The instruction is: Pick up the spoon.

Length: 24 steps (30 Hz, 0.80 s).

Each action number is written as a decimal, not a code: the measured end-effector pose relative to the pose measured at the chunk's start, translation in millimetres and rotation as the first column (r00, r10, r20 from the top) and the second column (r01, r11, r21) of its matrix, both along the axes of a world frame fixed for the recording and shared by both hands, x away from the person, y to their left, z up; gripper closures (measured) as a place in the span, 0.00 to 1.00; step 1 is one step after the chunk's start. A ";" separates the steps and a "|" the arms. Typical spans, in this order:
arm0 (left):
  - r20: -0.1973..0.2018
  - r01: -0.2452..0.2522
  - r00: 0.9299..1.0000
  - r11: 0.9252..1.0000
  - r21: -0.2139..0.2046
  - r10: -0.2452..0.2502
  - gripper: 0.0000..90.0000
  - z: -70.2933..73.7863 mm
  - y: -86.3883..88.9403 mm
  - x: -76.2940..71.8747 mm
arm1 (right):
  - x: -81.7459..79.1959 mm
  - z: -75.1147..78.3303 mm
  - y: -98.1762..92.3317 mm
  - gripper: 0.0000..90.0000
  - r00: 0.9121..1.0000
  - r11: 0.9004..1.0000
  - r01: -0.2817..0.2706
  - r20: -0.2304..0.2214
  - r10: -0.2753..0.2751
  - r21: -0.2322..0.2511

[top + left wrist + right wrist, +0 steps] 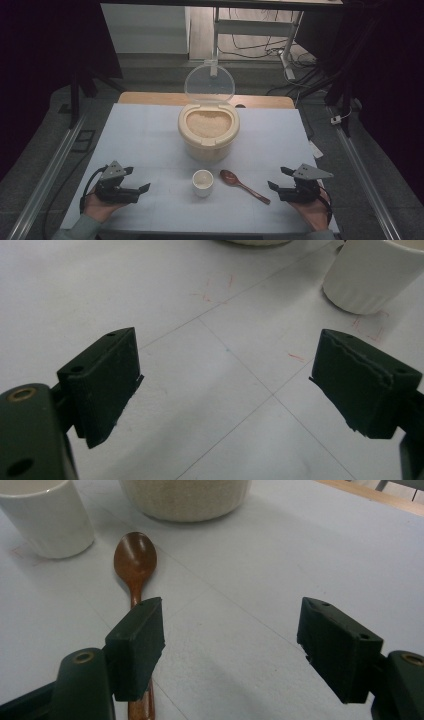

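A cream rice container [208,131] stands at the table's middle, its clear lid [209,83] flipped up behind it and rice showing inside. In front of it sits a small white cup [203,182] [372,272] [47,517]. A brown wooden spoon [243,185] [135,562] lies to the cup's right, bowl toward the container. My left gripper [136,180] [225,385] rests open at the near left, jaws wide apart over bare table. Over at the near right, my right gripper [279,178] [230,640] is open too, one jaw just above the spoon's handle, nothing between the jaws.
A white sheet [150,135] covers the table, with a strip of wooden tabletop [150,98] showing at the far edge. Metal rails [55,165] run along both sides. Beyond the table are desk legs and cables [285,50] on the floor.
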<state>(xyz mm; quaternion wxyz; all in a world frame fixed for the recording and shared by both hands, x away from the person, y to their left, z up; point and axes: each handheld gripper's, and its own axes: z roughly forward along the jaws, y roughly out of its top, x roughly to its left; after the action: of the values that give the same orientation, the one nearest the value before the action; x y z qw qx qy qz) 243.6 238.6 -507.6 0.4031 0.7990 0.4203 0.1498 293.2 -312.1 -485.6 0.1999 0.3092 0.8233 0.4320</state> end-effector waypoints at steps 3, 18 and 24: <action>0.000 -0.006 1.000 1.000 0.000 0.006 0.13 -0.9 0.2 0.3 | -0.4 0.3 0.5 0.31 1.000 1.000 -0.003 -0.006 0.003 -0.005; -0.006 0.003 1.000 1.000 -0.002 -0.003 0.15 -4.2 1.1 5.0 | -2.2 1.0 2.1 0.34 0.999 0.999 0.001 -0.032 0.001 0.047; 0.003 0.005 1.000 1.000 -0.001 -0.005 0.15 -3.5 1.8 3.0 | -4.3 3.0 7.0 0.34 1.000 1.000 -0.005 -0.031 0.006 0.025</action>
<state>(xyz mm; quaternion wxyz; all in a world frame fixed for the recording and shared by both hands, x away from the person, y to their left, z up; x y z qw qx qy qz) 246.6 240.5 -511.0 0.4046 0.7995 0.4178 0.1500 288.8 -305.1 -482.5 0.1821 0.3160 0.8218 0.4378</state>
